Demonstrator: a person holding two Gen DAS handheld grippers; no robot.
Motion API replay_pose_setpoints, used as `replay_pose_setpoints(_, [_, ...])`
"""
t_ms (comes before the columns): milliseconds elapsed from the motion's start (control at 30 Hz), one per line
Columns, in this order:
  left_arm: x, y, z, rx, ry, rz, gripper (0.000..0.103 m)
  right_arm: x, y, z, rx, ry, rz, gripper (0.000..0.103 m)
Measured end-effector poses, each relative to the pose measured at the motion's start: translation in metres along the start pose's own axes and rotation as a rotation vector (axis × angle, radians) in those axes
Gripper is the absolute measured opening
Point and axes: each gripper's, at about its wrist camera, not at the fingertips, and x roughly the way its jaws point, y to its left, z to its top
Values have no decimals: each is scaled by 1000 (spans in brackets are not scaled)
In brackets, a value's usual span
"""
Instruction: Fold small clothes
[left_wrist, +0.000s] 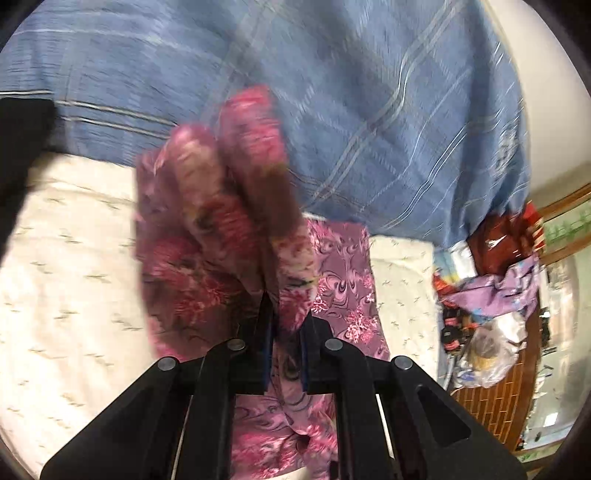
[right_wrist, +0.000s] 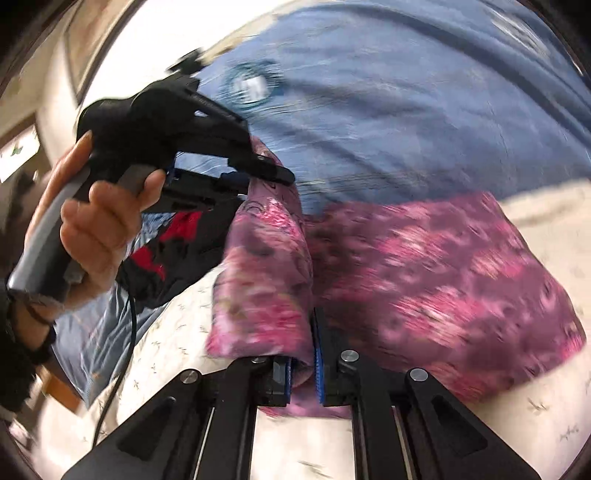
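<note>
the pink floral garment (left_wrist: 343, 280) is thin, limp and likely slippery; take it at its edges. your left tool (left_wrist: 284, 332) is clamped on one gathered edge, your right tool (right_wrist: 304, 365) on another. the cloth hangs lifted between them over the cream bedsheet (left_wrist: 74, 266).

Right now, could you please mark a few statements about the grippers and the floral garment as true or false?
1. Both grippers grip the pink floral garment. True: the left gripper and the right gripper are each shut on its cloth.
2. The garment lies flat and untouched. False: part of it is lifted.
3. A blue checked blanket lies behind the garment. True.
4. The cream sheet is plain green. False: it is cream with small marks.
5. A bare hand holds the left gripper. True.
</note>
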Motion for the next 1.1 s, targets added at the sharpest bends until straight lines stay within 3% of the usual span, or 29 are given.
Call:
replay_pose_setpoints(200, [76, -20, 1, -4, 90, 121, 11, 9, -55, -5, 93, 78, 53, 8])
replay_pose_setpoints(267, [94, -20, 1, -6, 111, 185, 13, 15, -72, -6, 163, 99, 95, 12])
replay_pose_setpoints(333, [97, -21, 1, 6, 122, 192, 18, 21, -82, -6, 223, 132, 134, 26])
replay_pose_setpoints(467, [80, -30, 9, 38, 113, 163, 56, 18, -92, -4, 252, 126, 160, 43])
replay_pose_setpoints(500, [77, -33, 9, 46, 105, 168, 65, 17, -92, -4, 251, 121, 164, 51])
replay_pose_setpoints(567, [74, -39, 9, 83, 99, 210, 69, 17, -89, -2, 243, 96, 178, 60])
replay_pose_setpoints(733, [98, -46, 3, 130, 156, 325, 69, 21, -86, -3, 217, 70, 172, 63])
replay_pose_setpoints(833, [102, -41, 0, 117, 137, 361, 61, 20, -85, -4, 202, 45, 175, 60])
replay_pose_setpoints(900, [102, -38, -5, 100, 112, 377, 17, 19, -85, -8, 197, 40, 163, 53])
replay_pose_setpoints(933, [100, -34, -7, 93, 107, 368, 10, 19, -87, -8, 203, 39, 163, 34])
replay_pose_setpoints(1000, [93, -26, -11, 50, 81, 334, 7, 23, -92, -9, 244, 62, 211, 13])
replay_pose_setpoints(1100, [79, -30, -18, 45, 21, 310, 6, 16, -102, -7, 318, 37, 264, 11])
